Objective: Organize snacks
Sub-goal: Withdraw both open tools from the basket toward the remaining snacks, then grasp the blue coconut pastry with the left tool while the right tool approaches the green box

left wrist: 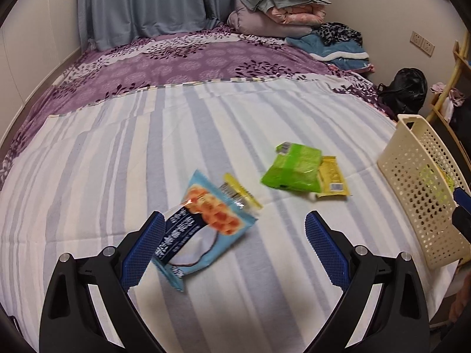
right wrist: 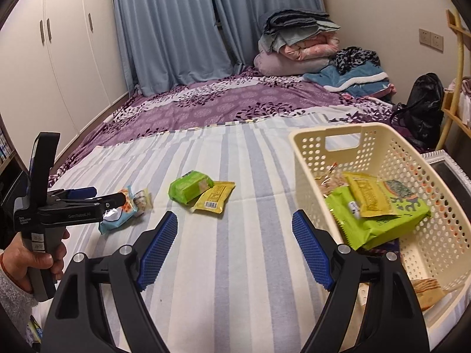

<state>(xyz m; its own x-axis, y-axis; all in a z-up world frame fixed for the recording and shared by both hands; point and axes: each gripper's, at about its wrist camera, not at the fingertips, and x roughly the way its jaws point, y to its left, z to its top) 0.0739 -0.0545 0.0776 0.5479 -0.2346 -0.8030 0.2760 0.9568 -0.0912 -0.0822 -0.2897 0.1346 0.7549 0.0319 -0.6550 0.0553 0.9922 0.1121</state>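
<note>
A light blue snack packet [left wrist: 203, 229] lies on the striped bed sheet, partly over a yellow-edged clear packet [left wrist: 240, 194]. My left gripper [left wrist: 234, 232] is open, its left finger beside the blue packet. Farther right lie a green packet [left wrist: 291, 167] and a yellow packet [left wrist: 332, 178]. In the right wrist view the same packets show: blue packet [right wrist: 117, 214], green packet [right wrist: 191, 186], yellow packet [right wrist: 215, 197]. A cream perforated basket [right wrist: 435, 235] holds several snacks. My right gripper [right wrist: 235, 235] is open and empty, left of the basket. The left gripper [right wrist: 100, 197] shows at the left.
The basket [left wrist: 424, 188] stands at the bed's right edge. A purple floral cover [left wrist: 182, 64], folded blankets [left wrist: 276, 8] and clothes lie at the far end. A black bag [left wrist: 406, 91] and a wooden rack stand to the right. White wardrobes [right wrist: 59, 58] line the left wall.
</note>
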